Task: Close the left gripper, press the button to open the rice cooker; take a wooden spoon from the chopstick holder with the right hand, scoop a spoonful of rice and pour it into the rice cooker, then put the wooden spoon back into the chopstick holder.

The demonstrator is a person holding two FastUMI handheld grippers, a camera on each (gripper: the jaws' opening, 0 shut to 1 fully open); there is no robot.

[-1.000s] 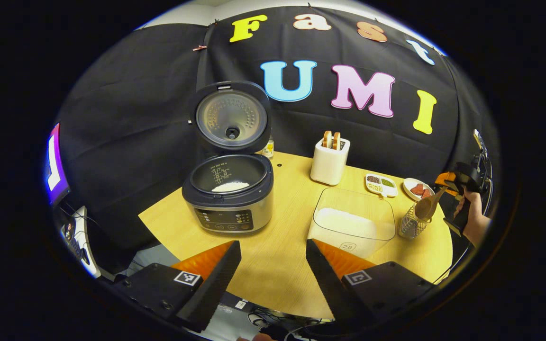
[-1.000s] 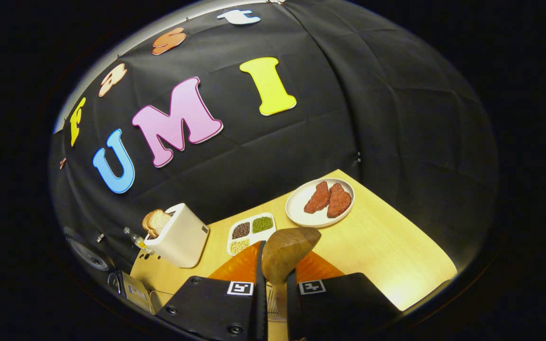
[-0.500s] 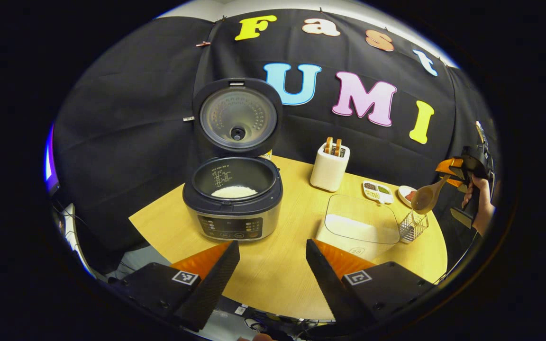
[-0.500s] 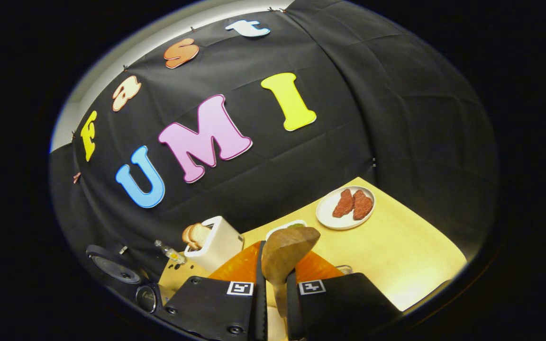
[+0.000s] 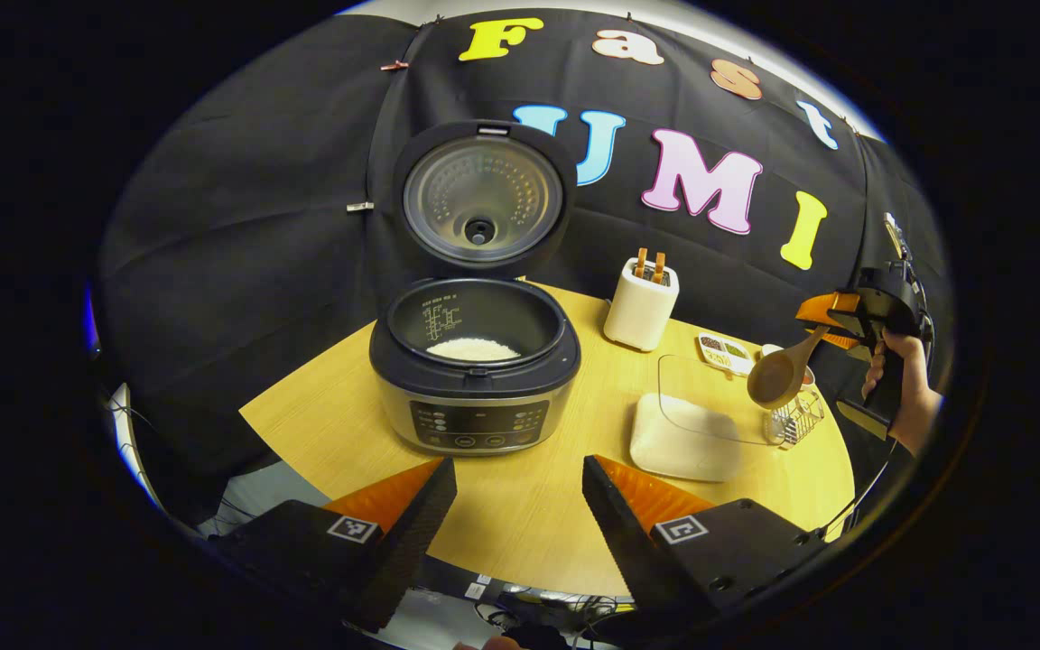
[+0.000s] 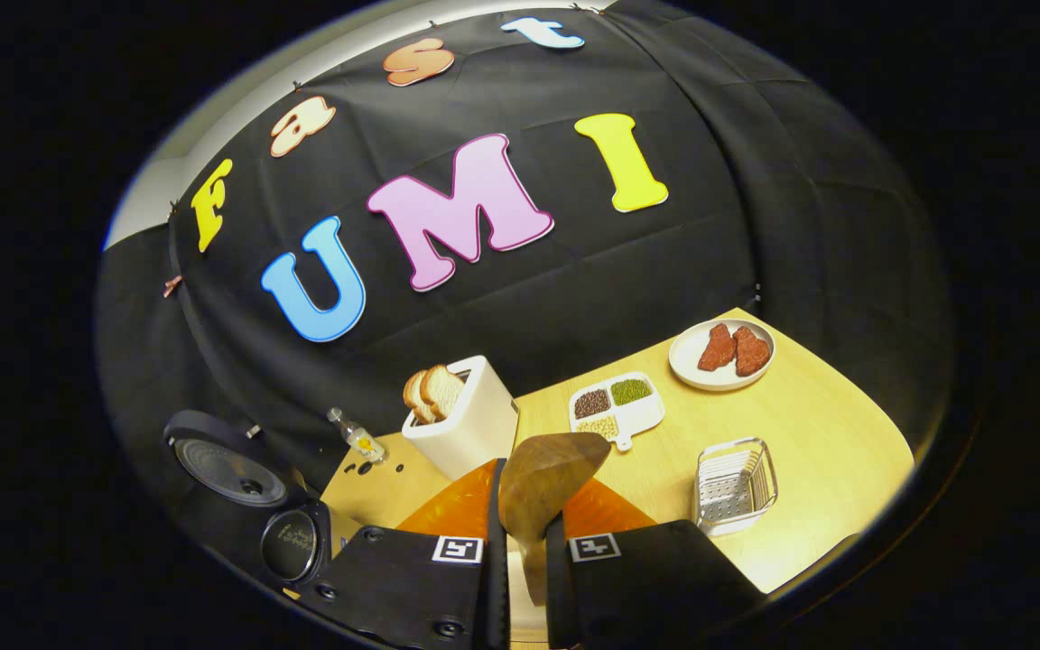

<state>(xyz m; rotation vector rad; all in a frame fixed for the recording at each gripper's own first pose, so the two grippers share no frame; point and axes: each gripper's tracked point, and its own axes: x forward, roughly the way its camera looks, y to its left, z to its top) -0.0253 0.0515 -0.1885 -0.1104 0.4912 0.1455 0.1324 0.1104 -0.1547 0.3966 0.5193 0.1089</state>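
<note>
The right gripper (image 6: pixel 520 542), gripping the wooden spoon (image 6: pixel 543 483), is lifting it clear of the chopstick holder (image 6: pixel 735 486), ready for scooping; the left gripper (image 5: pixel 520 506) is hanging wide.

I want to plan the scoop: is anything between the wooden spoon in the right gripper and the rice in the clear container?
Nothing visible does. In the left gripper view the wooden spoon, held by the right gripper, hangs above the chopstick holder, beside the open-topped clear container of rice.
</note>
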